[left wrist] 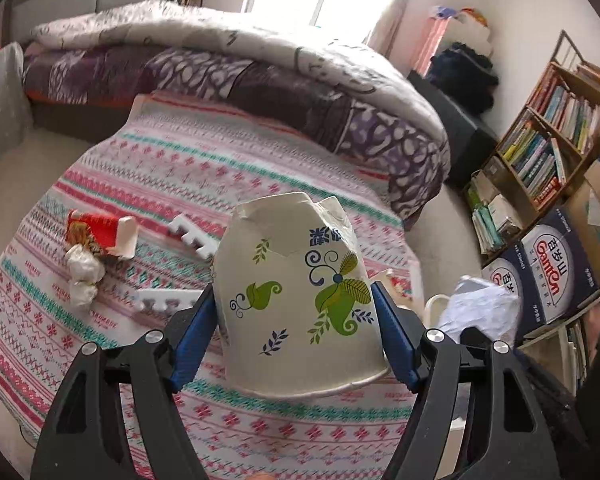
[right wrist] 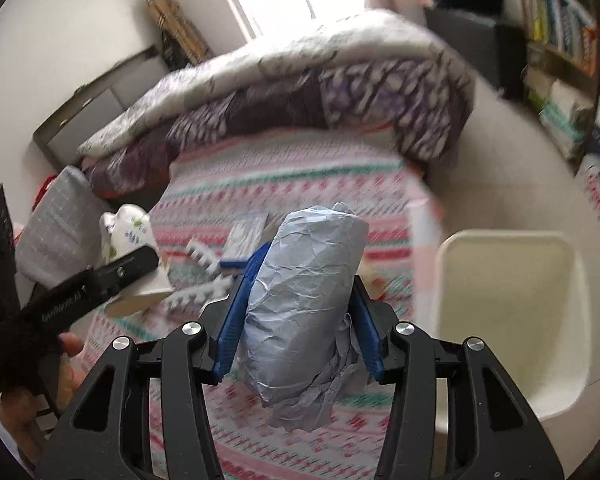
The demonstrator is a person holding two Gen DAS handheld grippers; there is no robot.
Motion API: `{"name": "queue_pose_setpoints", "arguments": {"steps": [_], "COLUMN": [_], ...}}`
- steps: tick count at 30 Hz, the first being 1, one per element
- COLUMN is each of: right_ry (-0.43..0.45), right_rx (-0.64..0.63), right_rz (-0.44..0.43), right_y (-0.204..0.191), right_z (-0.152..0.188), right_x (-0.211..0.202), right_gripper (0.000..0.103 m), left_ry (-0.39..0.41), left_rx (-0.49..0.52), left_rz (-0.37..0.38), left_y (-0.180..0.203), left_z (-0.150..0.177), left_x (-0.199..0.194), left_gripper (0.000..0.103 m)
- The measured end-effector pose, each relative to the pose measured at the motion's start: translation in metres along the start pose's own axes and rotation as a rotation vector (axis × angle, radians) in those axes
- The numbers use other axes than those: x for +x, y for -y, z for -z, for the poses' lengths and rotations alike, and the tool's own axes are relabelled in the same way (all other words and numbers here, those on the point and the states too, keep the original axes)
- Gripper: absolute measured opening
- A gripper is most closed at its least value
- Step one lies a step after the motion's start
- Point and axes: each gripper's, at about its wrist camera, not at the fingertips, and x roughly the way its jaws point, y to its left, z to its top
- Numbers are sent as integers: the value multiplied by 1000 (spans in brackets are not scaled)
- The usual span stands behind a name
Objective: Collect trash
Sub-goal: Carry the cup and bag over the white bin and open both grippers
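Observation:
A crushed white paper cup (left wrist: 292,320) with green leaves and blue print is clamped between the blue pads of my left gripper (left wrist: 293,290), lifted above the striped bedspread (left wrist: 180,160). My right gripper (right wrist: 309,266) is shut on a crumpled pale blue paper wad (right wrist: 300,320), also held in the air. That wad (left wrist: 480,312) shows at the right edge of the left wrist view. The cup (right wrist: 126,228) and the left gripper's black finger (right wrist: 112,276) appear at the left of the right wrist view. A white bin (right wrist: 500,236) stands open on the floor at the right.
On the bedspread lie a red carton (left wrist: 96,232), crumpled tissue (left wrist: 82,268) and white toothed foam pieces (left wrist: 196,236). A folded quilt (left wrist: 260,60) covers the far end of the bed. A bookshelf (left wrist: 552,136) and printed boxes (left wrist: 556,264) stand at the right.

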Motion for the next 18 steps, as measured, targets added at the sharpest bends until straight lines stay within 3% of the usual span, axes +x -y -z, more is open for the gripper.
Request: {"name": "queue_pose_setpoints", "arguments": {"steps": [7, 18], "right_ry": [78, 82], "right_rx": [57, 186], "right_rz": [93, 263], "right_y": [38, 106], "right_z": [-8, -7], "right_x": [-21, -39], "right_gripper": [48, 51], "left_ry": [46, 20], "left_rx": [67, 193], "left_rz": [21, 82], "left_y": [39, 106], "left_z": [6, 29], "left_x": [4, 27], "left_gripper": [73, 73]}}
